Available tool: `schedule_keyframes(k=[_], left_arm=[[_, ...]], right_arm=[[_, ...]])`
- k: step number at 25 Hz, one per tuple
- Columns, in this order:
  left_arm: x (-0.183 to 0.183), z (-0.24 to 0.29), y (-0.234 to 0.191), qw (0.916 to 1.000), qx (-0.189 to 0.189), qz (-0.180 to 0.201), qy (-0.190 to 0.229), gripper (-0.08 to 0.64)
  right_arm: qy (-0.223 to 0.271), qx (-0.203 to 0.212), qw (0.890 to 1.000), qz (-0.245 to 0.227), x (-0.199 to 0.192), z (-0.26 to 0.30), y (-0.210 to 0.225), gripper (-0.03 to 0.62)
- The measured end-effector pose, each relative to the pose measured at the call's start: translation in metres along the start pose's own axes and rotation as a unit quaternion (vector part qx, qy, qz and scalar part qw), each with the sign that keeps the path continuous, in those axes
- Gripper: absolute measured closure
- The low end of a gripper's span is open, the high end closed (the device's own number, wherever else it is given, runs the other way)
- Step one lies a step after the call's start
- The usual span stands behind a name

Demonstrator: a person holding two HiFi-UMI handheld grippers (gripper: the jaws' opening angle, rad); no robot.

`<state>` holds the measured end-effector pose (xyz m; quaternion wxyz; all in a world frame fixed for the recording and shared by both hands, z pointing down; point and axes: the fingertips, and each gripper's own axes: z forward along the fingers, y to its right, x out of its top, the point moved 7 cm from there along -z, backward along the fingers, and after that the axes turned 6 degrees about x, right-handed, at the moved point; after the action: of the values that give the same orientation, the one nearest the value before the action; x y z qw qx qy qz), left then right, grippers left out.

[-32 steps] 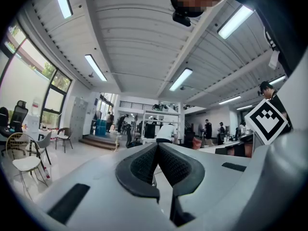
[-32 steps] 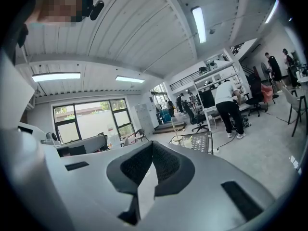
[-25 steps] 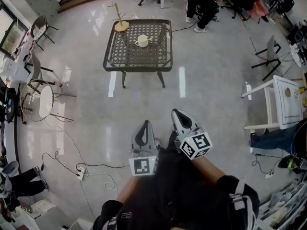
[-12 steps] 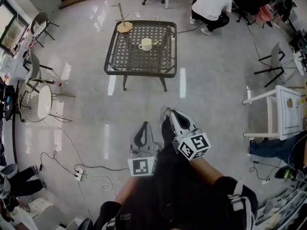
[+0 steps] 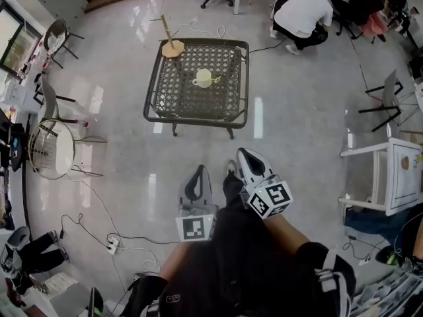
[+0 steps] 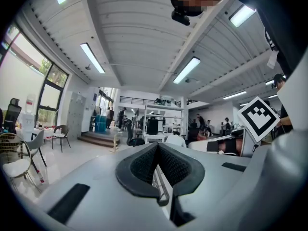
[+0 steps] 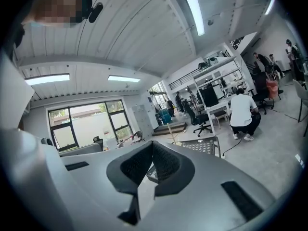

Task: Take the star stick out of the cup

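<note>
Glossy grey floor [image 5: 297, 124] all round you, with a dark metal lattice table [image 5: 197, 115] at 12 o'clock.
Your left gripper [image 6: 157, 146] and right gripper [image 7: 152, 142] sit low at 6 o'clock, their ribbed black pads [image 6: 140, 166] pressed together on nothing. Mid-table stands a round cream cup [image 5: 204, 78] holding the thin yellowish star stick [image 5: 217, 78], whose long axis leans over the rim toward 3 o'clock. A wooden peg stand [image 5: 171, 47] marks the table's 11 o'clock corner.

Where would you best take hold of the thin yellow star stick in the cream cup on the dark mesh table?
Probably the exposed length of the thin yellow star stick leaning out past the rim of the cream cup, coming from above on the cup's right, since it tilts that way. Its tip is too small to make out.
</note>
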<state>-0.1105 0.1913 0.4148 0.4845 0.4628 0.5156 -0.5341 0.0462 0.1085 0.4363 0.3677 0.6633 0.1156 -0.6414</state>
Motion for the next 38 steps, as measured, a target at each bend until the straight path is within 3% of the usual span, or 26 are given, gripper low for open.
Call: schedule_keyframes(k=[8,14,28,38], left_arm=[[0.016,0.109,0.015,0.9995,0.006,0.031,-0.007,0.545],[0.014,0.161,0.027,0.9994,0.02,0.03,-0.003,0.545],[-0.014,0.231,0.016,0.9977,0.023,0.058,-0.027,0.545],[-0.046,0.3,-0.02,0.9951,0.004,0.075,-0.065,0.545]], right_arm=[[0.014,0.018,1.0,0.004,0.05,0.064,0.086,0.581],[0.018,0.022,1.0,0.01,0.069,0.09,0.135,0.583],[-0.002,0.007,0.999,0.037,0.064,0.117,0.176,0.583],[-0.011,-0.007,0.999,0.03,0.078,0.177,0.201,0.581]])
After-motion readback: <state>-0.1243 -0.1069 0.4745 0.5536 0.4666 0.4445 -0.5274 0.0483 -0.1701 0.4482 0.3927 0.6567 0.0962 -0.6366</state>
